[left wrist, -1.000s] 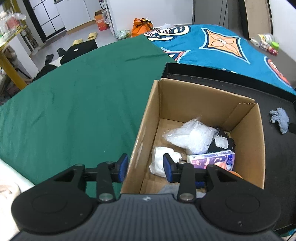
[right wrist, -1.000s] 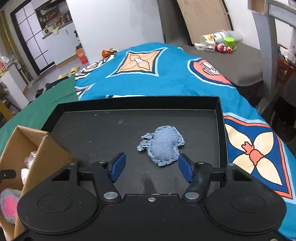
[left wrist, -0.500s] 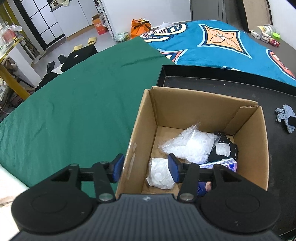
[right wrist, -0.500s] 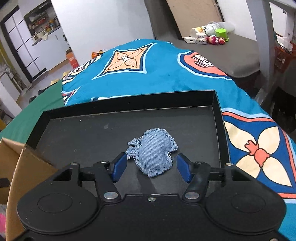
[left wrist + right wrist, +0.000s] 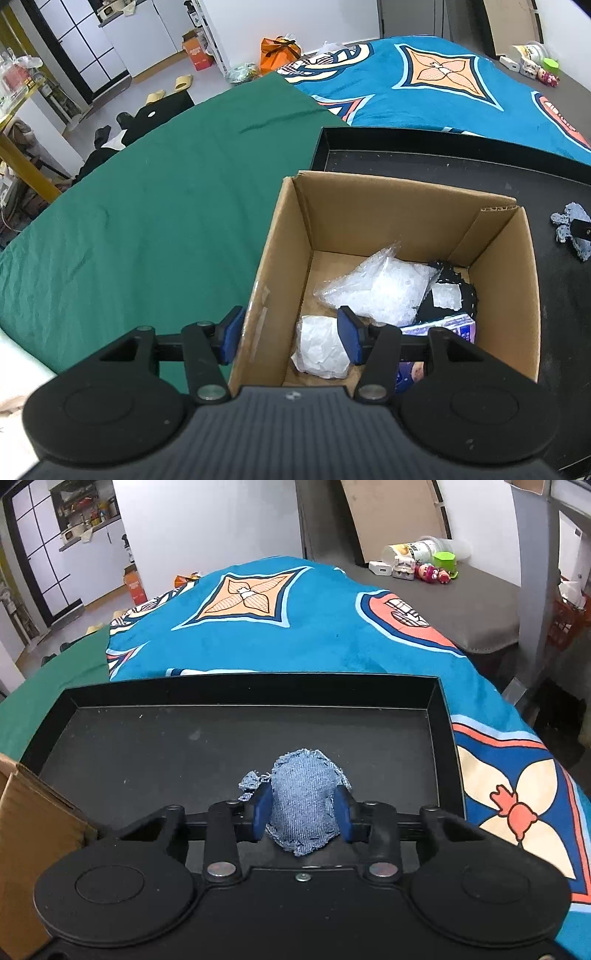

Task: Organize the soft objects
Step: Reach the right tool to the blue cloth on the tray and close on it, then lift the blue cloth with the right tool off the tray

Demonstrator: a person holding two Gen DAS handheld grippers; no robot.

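A blue denim pouch (image 5: 303,797) lies on the black tray (image 5: 147,738); it also shows in the left wrist view (image 5: 570,229). My right gripper (image 5: 303,818) has its jaws closed in against both sides of the pouch. My left gripper (image 5: 290,338) is open and empty, straddling the near left wall of the cardboard box (image 5: 280,258). The box holds a clear plastic bag (image 5: 380,286), a white wad (image 5: 319,347), a black item (image 5: 454,295) and a purple carton (image 5: 443,328).
The tray sits on a blue patterned blanket (image 5: 314,620) beside a green cloth (image 5: 147,206). The box's corner shows at the left of the right wrist view (image 5: 33,834). Small toys and containers (image 5: 421,565) stand on a grey surface far right.
My right gripper moved forward over the denim pouch and its jaws narrowed onto it. My left gripper rose and opened wider over the box wall.
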